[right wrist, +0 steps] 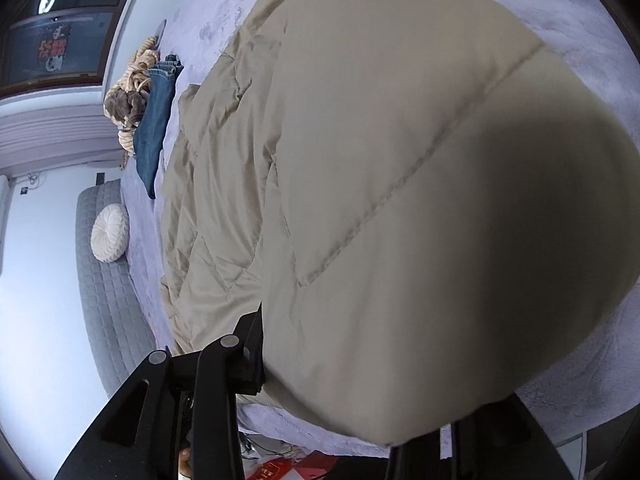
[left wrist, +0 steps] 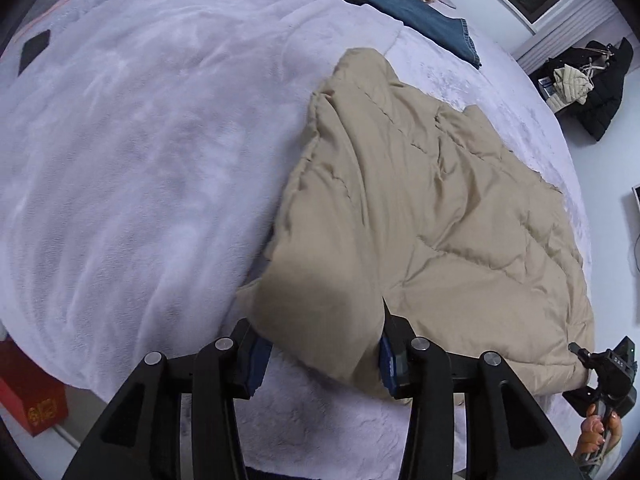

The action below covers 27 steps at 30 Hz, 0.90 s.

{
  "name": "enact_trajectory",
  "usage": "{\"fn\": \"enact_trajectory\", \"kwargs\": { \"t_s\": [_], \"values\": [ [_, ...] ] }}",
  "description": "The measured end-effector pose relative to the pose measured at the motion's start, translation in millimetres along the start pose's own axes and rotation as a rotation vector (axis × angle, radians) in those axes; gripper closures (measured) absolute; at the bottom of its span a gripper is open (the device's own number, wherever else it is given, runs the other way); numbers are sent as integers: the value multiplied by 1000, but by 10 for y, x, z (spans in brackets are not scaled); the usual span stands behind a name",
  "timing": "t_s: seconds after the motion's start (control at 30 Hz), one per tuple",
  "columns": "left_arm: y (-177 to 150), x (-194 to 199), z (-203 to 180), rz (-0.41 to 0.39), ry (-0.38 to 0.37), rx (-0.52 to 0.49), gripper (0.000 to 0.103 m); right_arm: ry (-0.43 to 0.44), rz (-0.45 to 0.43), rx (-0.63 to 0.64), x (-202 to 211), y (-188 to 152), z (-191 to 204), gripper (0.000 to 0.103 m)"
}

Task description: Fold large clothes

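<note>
Both grippers, left gripper (left wrist: 320,354) and right gripper (right wrist: 360,360), loosely straddle the beige quilted coat's (left wrist: 440,208) near edge on the lavender blanket (left wrist: 140,140), apparently releasing a finished fold.

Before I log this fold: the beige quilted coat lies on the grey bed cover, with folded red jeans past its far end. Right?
Not quite. The jeans are blue, not red, as the left wrist view shows. The rest holds: the beige quilted coat lies on the grey bed cover.

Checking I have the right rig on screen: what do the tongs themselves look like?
Both tongs are matte black, with angular linkage arms joined by round silver pins. The left tongs carry blue finger pads. The right tongs show small white lettering on a black housing.
</note>
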<state>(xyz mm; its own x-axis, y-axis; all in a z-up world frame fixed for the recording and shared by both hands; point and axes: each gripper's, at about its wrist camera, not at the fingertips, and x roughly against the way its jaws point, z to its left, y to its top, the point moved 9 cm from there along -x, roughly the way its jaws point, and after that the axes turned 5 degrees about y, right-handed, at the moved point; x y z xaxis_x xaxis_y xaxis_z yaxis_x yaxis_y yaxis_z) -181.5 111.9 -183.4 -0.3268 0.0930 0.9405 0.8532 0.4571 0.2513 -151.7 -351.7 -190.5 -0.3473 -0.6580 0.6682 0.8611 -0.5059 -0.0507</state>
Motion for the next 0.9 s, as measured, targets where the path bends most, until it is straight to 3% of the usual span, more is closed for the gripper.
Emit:
{"fn": "enact_trajectory", "kwargs": {
  "t_s": [0.2,0.3,0.5,0.6,0.77,0.9],
  "values": [
    [129,378,225,-121,131,10,57,-111,-19,28,139,-16,-35,59],
    [189,231,251,-70,127,18,57,-155,-34,-10,219,-81,-188,59],
    [11,-264,361,46,214,-24,56,-259,-54,-45,356,-145,-444,58],
    [-18,-411,413,75,235,-39,45,-333,-57,9,411,-136,-546,53],
    [-1,-308,375,101,261,-70,45,-351,-46,3,526,-157,-560,53],
    [-24,-90,251,93,215,-79,45,-350,-26,67,666,-224,-433,51]
  ]
}}
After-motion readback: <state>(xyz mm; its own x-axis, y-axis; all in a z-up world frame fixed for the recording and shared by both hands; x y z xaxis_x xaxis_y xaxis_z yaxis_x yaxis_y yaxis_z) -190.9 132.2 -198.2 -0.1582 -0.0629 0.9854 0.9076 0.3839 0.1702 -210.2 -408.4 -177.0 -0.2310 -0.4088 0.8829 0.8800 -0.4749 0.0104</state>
